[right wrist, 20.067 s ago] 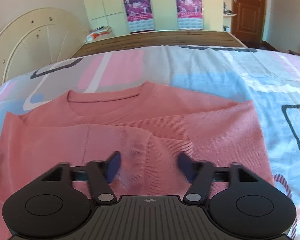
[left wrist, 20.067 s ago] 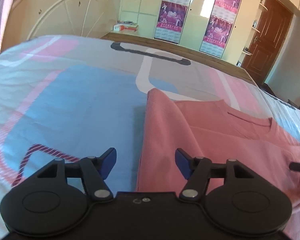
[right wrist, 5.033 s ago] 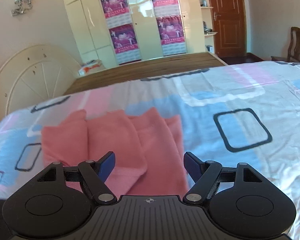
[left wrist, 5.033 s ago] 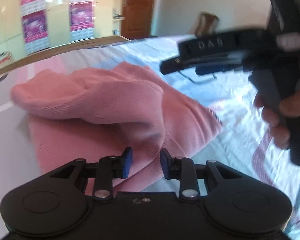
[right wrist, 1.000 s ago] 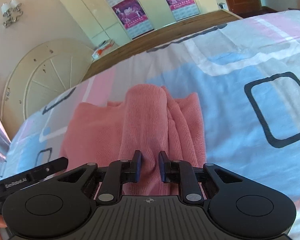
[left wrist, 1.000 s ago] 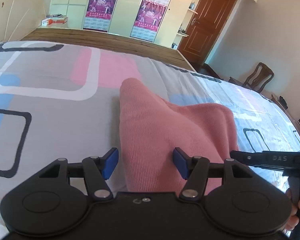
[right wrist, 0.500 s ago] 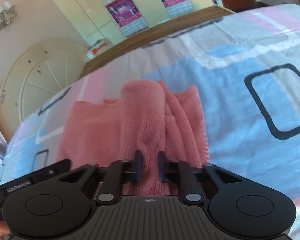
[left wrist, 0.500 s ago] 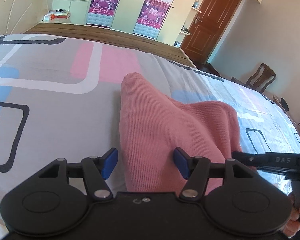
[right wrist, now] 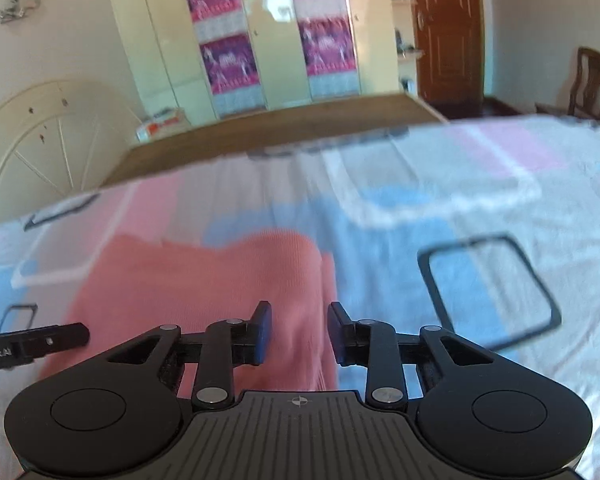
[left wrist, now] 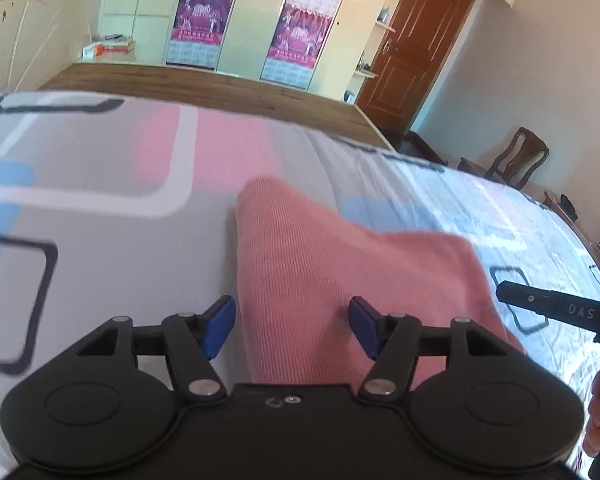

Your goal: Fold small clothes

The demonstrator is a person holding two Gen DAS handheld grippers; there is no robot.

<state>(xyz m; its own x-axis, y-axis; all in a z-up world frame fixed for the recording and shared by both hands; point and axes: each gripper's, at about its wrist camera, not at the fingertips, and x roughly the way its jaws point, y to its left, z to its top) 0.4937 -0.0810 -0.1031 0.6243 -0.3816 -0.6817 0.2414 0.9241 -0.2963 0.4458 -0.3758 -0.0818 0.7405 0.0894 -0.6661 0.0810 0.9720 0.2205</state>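
A pink knitted garment (left wrist: 320, 264) lies folded into a thick bundle on the patterned bed sheet (left wrist: 100, 200). My left gripper (left wrist: 292, 326) is open just over its near end, and its blue pads stand clear of the cloth on both sides. In the right wrist view the same garment (right wrist: 204, 280) lies below my right gripper (right wrist: 299, 334). That gripper's jaws are opening; cloth shows in the gap, but the pads do not press on it. One of the right gripper's fingers (left wrist: 556, 310) shows at the right edge of the left wrist view.
The bed sheet (right wrist: 500, 240) spreads wide around the garment. A wooden footboard (left wrist: 220, 92) runs along the far side of the bed, with wardrobes and a brown door (left wrist: 416, 52) beyond. A chair (left wrist: 516, 160) stands at the right. A hand (left wrist: 598, 420) holds the right gripper's handle.
My right gripper's jaws have parted and let go of the fold of pink cloth that they pinched, and it has lifted a little. My left gripper has stayed open in place.
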